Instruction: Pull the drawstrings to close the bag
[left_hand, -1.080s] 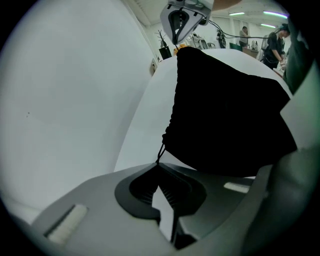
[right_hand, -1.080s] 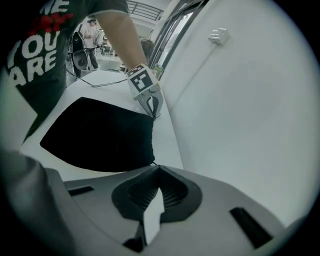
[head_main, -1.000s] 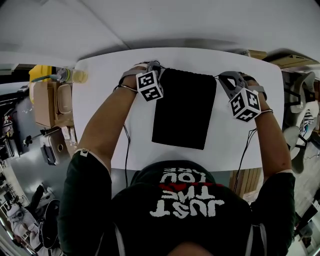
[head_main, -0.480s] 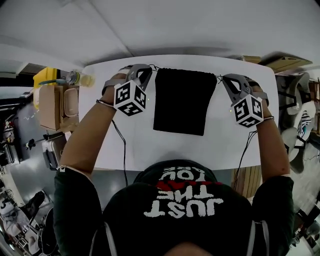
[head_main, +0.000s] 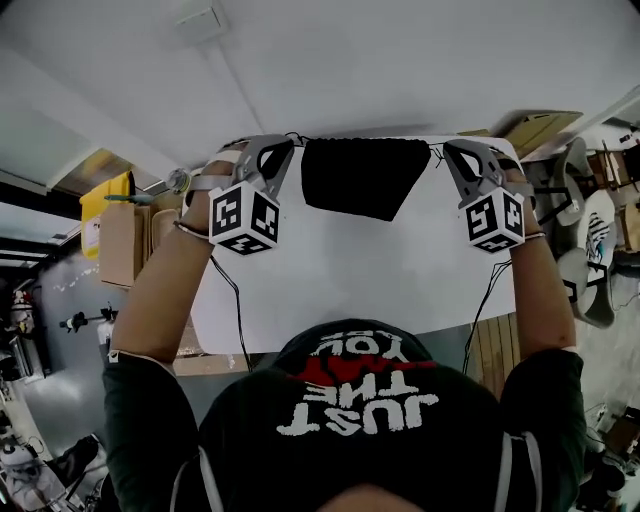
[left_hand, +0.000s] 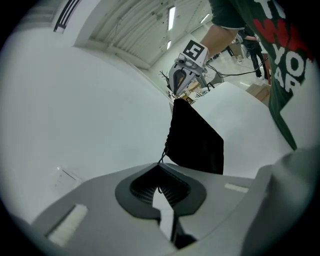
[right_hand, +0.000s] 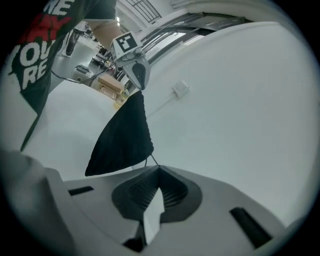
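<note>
Hanging clear above the table (head_main: 340, 285), the bag (head_main: 362, 177) is dangling between our two hands, its mouth running straight across from one to the other. We are pinching the left cord (left_hand: 165, 150) in the pressed-together jaws of the left gripper (head_main: 288, 142), and the right cord (right_hand: 151, 160) in those of the right gripper (head_main: 447, 150). Each gripper is sitting just beside its own top corner, equally near, so the closing pull, as we are judging it, is calling for both hands to draw directly apart along that line.
</note>
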